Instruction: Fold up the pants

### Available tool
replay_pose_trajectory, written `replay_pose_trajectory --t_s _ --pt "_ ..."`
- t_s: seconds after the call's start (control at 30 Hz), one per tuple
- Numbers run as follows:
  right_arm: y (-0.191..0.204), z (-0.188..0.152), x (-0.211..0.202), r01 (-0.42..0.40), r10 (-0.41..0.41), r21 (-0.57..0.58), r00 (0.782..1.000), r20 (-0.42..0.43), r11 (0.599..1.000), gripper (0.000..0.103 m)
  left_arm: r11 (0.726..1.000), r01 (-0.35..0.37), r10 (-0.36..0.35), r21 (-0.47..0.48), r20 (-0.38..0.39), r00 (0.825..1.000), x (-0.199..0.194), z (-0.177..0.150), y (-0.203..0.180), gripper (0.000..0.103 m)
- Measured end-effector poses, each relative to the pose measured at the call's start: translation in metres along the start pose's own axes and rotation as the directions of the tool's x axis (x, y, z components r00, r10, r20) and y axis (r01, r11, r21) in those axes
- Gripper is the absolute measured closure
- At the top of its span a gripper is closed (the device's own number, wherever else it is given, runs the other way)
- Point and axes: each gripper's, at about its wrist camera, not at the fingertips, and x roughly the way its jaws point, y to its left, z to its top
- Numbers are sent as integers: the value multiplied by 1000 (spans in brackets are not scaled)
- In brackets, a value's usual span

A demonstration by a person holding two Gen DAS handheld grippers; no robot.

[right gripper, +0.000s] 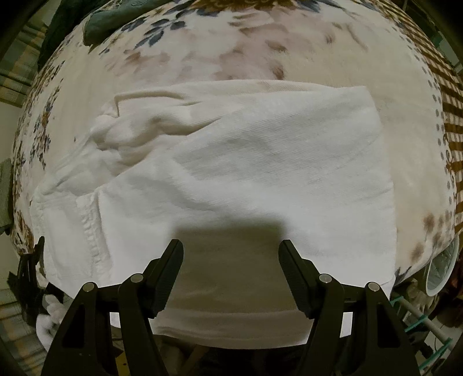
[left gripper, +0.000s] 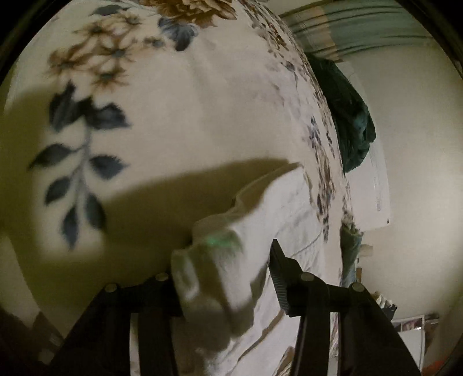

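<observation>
White pants point(right gripper: 246, 173) lie folded on a floral blanket point(right gripper: 260, 52), spread across the middle of the right wrist view. My right gripper point(right gripper: 231, 254) is open and empty, its jaws wide apart just above the near part of the pants. In the left wrist view, a bunched white edge of the pants point(left gripper: 214, 274) sits between the jaws of my left gripper point(left gripper: 225, 272). The jaws stand wide apart with the cloth against the left finger. The left gripper also shows at the far left of the right wrist view point(right gripper: 29, 274), by the pants' corner.
A dark green garment point(left gripper: 353, 127) lies at the blanket's far edge, also seen at top left in the right wrist view point(right gripper: 95, 20). A pale wall point(left gripper: 419, 144) stands beyond the bed. A round white object point(right gripper: 439, 269) sits at the right bed edge.
</observation>
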Motion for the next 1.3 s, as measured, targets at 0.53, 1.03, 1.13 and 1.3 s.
replay_pose_trajectory --t_s 0.53,1.03,1.13,1.3 --pt "-59 12 -38 -65 60 66 996 73 996 32 853 129 -150 506 1 989 -104 -97 -184 79" --pt "-273 -5 -109 -39 -30 354 982 186 935 32 601 334 -33 726 -395 918 -15 -379 -294 80" --pt "-311 -13 -111 -21 -59 408 982 182 913 32 526 320 83 788 -422 903 9 -432 -289 79" --pt "-346 -23 -110 -22 -59 437 984 169 899 32 437 236 258 868 -372 892 29 -468 -280 70"
